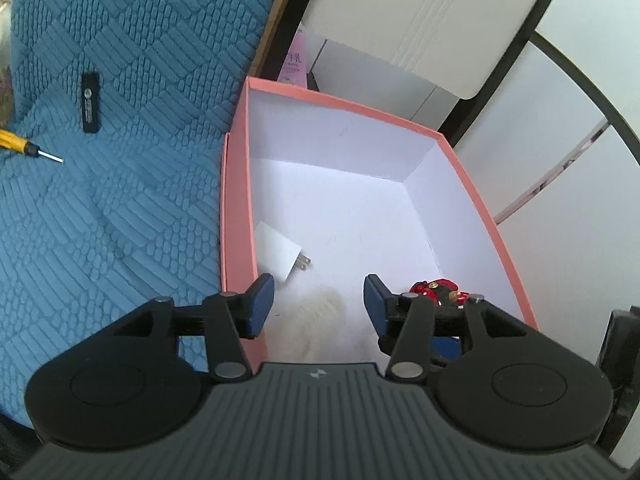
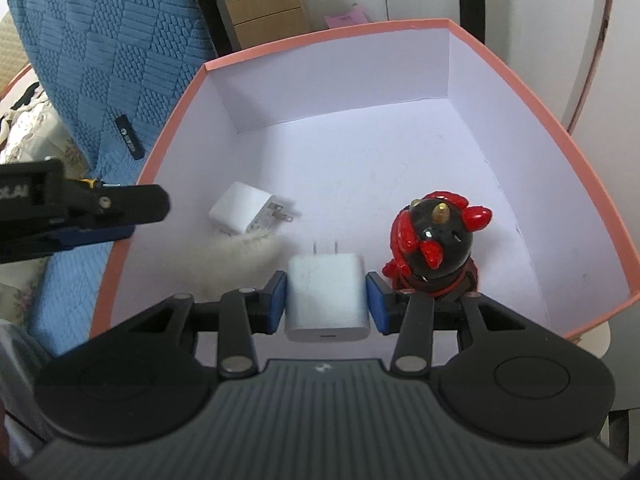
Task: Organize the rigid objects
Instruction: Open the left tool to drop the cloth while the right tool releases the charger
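A pink box (image 2: 532,92) with a white inside sits beside a blue textured cover. My right gripper (image 2: 326,300) is shut on a white charger plug (image 2: 326,296) and holds it over the box's near part, prongs pointing away. A second white charger (image 2: 242,214) lies on the box floor at the left; it also shows in the left wrist view (image 1: 280,250). A red and black figurine (image 2: 434,244) stands in the box at the right, partly hidden in the left wrist view (image 1: 438,290). My left gripper (image 1: 318,306) is open and empty over the box's near left edge.
A yellow-handled screwdriver (image 1: 24,146) lies on the blue cover (image 1: 120,120) at the far left. A white fluffy thing (image 1: 320,320) lies in the box's near left part. White cabinets (image 1: 440,20) and a cardboard box (image 2: 268,16) stand beyond the box.
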